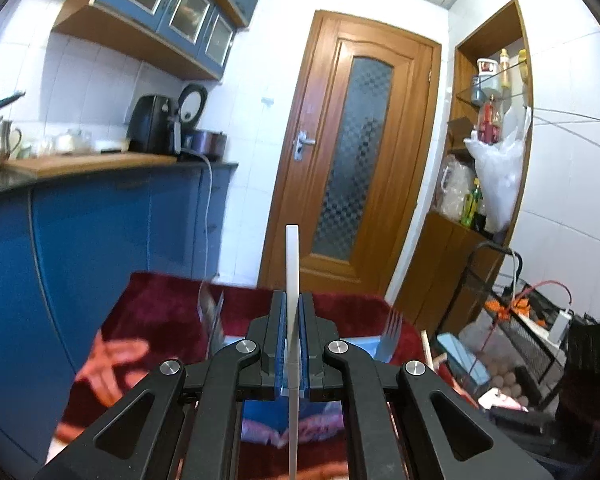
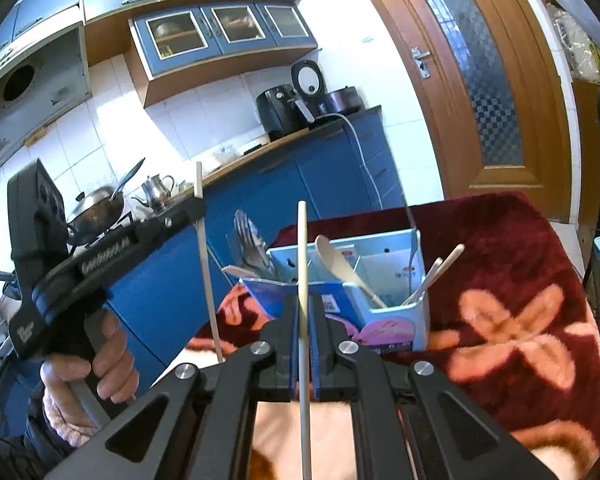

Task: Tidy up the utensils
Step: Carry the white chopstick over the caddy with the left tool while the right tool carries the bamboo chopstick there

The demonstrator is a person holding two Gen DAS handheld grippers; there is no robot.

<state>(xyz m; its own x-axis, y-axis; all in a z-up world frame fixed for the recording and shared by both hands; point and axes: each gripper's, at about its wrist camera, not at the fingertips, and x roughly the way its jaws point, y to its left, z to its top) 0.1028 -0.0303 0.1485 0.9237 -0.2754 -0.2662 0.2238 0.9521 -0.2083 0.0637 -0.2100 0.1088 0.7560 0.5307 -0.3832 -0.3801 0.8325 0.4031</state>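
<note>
Item: white chopstick [image 1: 292, 276], upright, clamped between the closed blue pads of the left gripper [image 1: 293, 312]; its upper end stands clear above the jaws, its lower end runs down past them. The same gripper appears in the right wrist view [image 2: 198, 210], left of the caddy and held off the table by a hand [image 2: 100, 364] on its black grip.

Item: second pale chopstick [image 2: 303, 280], near upright, clamped likewise in the right gripper [image 2: 305, 316], just in front of the caddy.

Landmark: light-blue divided utensil caddy [image 2: 396, 316], standing on a dark red blanket [image 2: 500, 248] with orange flower pattern.
- Left rear compartment: metal forks [image 2: 246, 236], tines up.
- Middle compartment: pale wooden spoon [image 2: 336, 264], leaning, bowl up.
- Right compartment: pale handles [image 2: 440, 272], leaning right; exact kind unclear.

Behind the caddy: blue base cabinets [image 2: 320, 172] under a worktop carrying a black air fryer [image 2: 278, 110] and rice cooker [image 2: 310, 78]. Left of the caddy, further back: wok [image 2: 96, 208] and steel teapot [image 2: 158, 188] on a hob. Right rear of the caddy: wooden door [image 2: 480, 80] with patterned glass.
</note>
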